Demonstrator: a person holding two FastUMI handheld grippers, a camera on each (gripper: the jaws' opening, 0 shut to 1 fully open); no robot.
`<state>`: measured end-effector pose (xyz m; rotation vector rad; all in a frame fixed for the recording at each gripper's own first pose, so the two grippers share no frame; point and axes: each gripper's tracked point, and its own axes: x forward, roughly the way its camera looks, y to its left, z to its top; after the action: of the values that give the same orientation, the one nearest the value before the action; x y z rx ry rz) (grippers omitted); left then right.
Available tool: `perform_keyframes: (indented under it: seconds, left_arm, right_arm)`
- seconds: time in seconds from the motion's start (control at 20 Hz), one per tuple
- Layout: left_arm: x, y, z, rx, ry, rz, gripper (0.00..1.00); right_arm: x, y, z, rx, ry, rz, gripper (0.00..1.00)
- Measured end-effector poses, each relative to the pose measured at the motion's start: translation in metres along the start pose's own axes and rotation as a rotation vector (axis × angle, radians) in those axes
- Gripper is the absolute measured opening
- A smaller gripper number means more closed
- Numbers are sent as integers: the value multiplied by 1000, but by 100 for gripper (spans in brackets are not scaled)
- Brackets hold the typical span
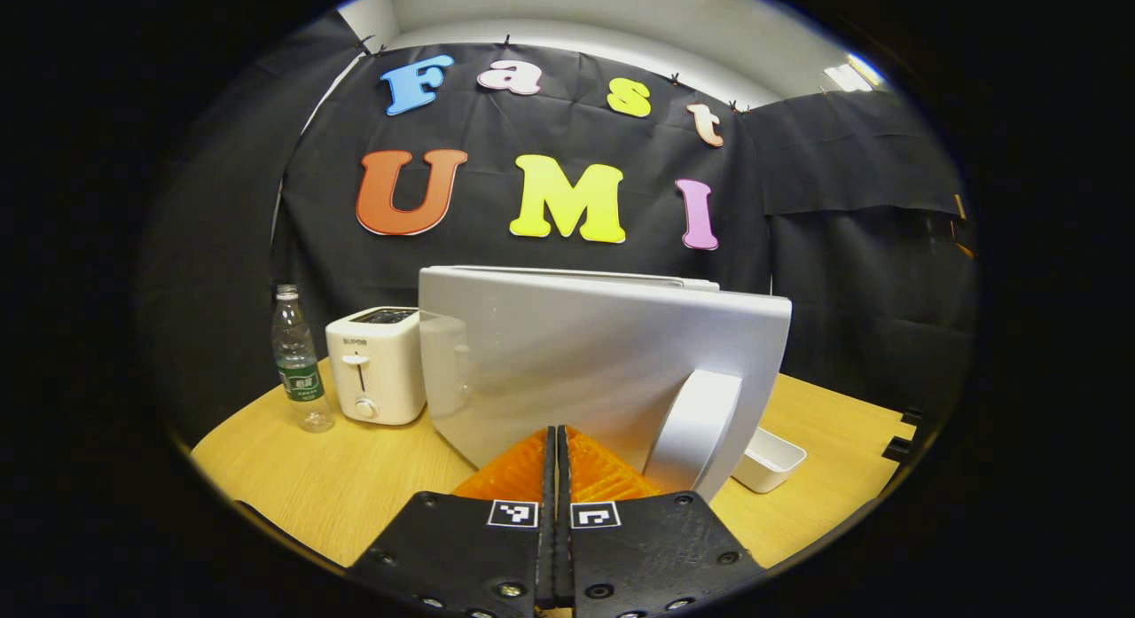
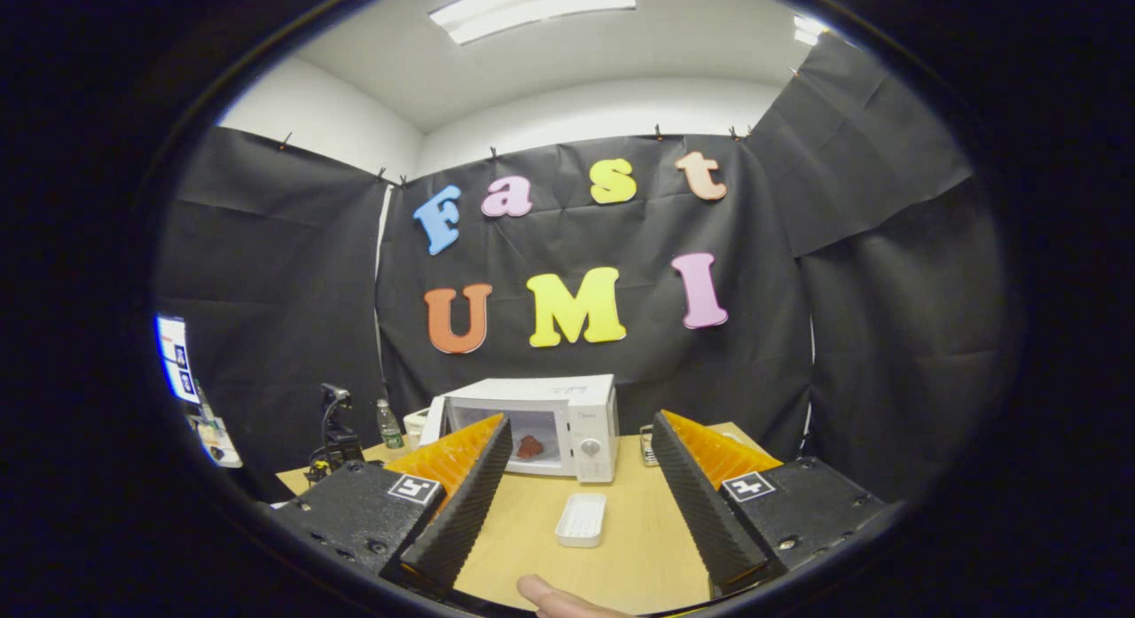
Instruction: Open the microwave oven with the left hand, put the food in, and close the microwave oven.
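Note:
The white microwave [image 2: 567, 414] stands at the back of the wooden table [image 2: 621, 529], its door [image 2: 434, 420] swung out to the left. Inside lies a dark red piece of food [image 2: 529, 447]. My right gripper [image 2: 581, 423] hangs open well in front of the oven, with nothing between its fingers. In the left gripper view the door's outer face [image 1: 585, 361] stands close ahead, with its handle [image 1: 696, 427] at the right. My left gripper [image 1: 556, 436] is shut and holds nothing; its tips are at the door's lower edge, just left of the handle.
An empty white tray [image 2: 582, 519] [image 1: 770, 458] lies on the table in front of the microwave. A white toaster [image 1: 377, 365] and a clear water bottle [image 1: 297, 361] stand left of the door. A fingertip [image 2: 559, 602] shows at the near edge.

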<state>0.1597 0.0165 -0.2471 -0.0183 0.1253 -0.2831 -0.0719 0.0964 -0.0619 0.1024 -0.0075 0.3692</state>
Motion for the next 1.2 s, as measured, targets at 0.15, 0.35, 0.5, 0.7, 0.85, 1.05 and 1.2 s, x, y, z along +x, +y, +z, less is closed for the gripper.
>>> perform_keyframes:
  seconds: [0.15,0.35,0.5,0.7,0.85,1.05,1.2]
  left_arm:
    - [18,-18,2,20,-4,-3,11]
    - [46,-49,4,-1,-19,-46,0]
    - [70,-69,12,-16,-34,-53,0]
    - [111,-85,17,-50,-15,-44,0]
    - [140,-92,31,-71,-22,-37,0]
    - [183,-94,40,-41,-10,-2,0]
    - [205,-95,42,-52,9,32,0]
  right_arm:
    - [-8,-19,-5,-3,-3,-15,100]
    - [-13,-42,-12,0,-10,-39,90]
    - [-12,-51,-16,1,-12,-35,100]
    - [-7,-63,-22,16,-13,-21,90]
    - [0,-74,-31,25,-6,-15,90]
    - [11,-90,-39,42,-3,-23,100]
    - [16,-101,-49,50,6,-27,100]
